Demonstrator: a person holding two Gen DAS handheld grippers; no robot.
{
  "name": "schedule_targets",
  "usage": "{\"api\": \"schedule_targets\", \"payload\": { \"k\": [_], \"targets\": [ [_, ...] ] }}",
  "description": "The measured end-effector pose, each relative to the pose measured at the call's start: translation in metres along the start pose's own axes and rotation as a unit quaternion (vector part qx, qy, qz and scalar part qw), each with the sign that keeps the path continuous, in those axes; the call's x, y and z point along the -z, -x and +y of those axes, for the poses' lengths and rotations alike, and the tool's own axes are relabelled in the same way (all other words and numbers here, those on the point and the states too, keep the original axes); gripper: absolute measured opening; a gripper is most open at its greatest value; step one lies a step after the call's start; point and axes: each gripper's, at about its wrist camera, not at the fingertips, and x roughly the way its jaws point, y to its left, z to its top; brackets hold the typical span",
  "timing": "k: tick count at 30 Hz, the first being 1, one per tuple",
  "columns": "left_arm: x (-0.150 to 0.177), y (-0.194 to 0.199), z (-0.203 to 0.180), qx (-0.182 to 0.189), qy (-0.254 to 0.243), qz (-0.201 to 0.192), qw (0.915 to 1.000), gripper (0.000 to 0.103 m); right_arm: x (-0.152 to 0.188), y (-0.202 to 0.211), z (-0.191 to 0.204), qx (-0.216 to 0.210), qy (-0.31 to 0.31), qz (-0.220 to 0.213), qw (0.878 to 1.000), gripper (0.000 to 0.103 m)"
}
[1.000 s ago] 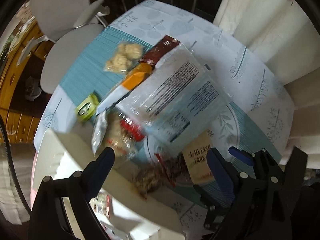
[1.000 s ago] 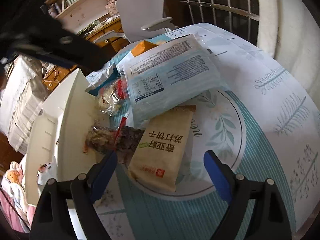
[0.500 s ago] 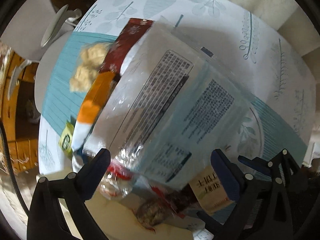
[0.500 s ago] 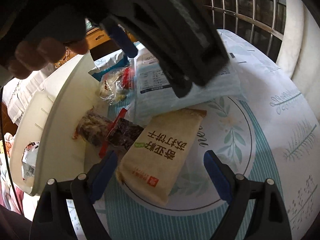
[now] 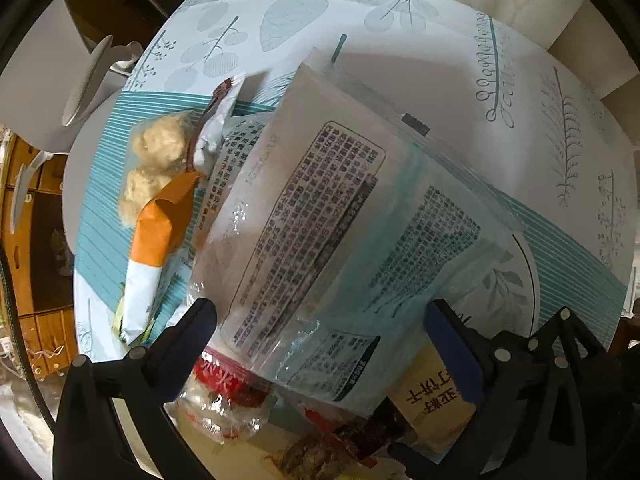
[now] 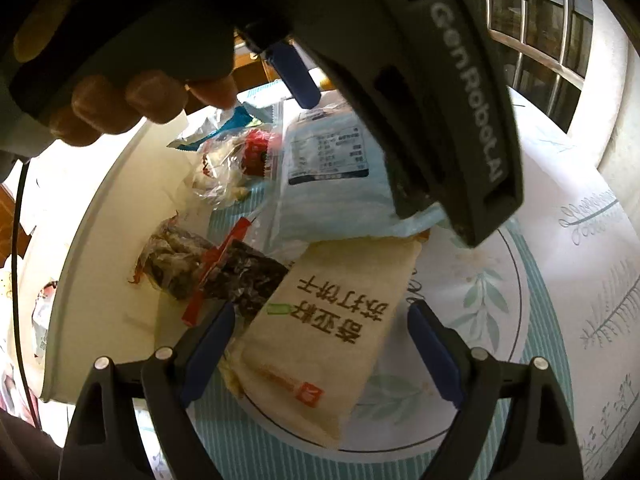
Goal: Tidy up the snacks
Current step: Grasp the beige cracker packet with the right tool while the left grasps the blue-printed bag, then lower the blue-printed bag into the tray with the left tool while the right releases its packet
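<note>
Lowered since a second ago, the left gripper point(image 5: 320, 344) hangs over the big clear bag point(image 5: 328, 232), jaws just opened wide, the bag's near end between them but unpressed. At right, the right gripper point(image 6: 320, 344) stands released astride the tan cracker pack point(image 6: 324, 324) on the table point(image 6: 560, 280).

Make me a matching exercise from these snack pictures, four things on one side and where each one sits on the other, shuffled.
Things:
1. tan cracker pack
2. large pale blue bag
3. orange and white packet
4. white bin

Places:
A. under the left tongs
B. between the open right tongs
C. along the pile's left edge in the right view
D. beside the clear bag of pale puffs

Pairs: 1-B, 2-A, 3-D, 4-C
</note>
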Motion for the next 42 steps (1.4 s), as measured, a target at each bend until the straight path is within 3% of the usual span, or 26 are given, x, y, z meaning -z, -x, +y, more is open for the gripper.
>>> {"api": "schedule_targets", "payload": {
  "k": [9,16,22,26,28,30,42],
  "targets": [
    [0.005,-0.007,0.009,0.022,0.002,-0.016,0.9996,0.103,-0.001,0.0,-0.001,-0.005,-0.002,0.003,1.0,0.084],
    [0.013,-0.008,0.0,0.002,0.006,-0.037,0.9993,0.103,-0.003,0.012,-0.02,-0.015,-0.015,0.02,1.0,0.072],
    [0.024,-0.002,-0.016,-0.027,0.035,-0.047,0.9979,0.095,-0.003,0.017,-0.027,0.003,-0.014,0.034,0.999,0.065],
    [0.028,0.003,-0.016,-0.018,0.062,-0.042,0.9971,0.091,-0.003,0.018,-0.028,0.011,-0.021,0.044,0.999,0.061],
    [0.032,0.009,-0.017,-0.013,0.072,-0.048,0.9962,0.085,-0.002,0.019,-0.031,0.014,-0.025,0.048,0.998,0.06],
    [0.034,0.02,-0.016,-0.009,0.076,-0.053,0.9956,0.073,-0.002,0.022,-0.034,0.017,-0.031,0.052,0.998,0.06],
    [0.054,0.046,-0.017,-0.011,0.11,-0.045,0.9929,0.066,0.009,0.056,-0.038,0.043,-0.044,0.055,0.997,0.059]
  ]
}}
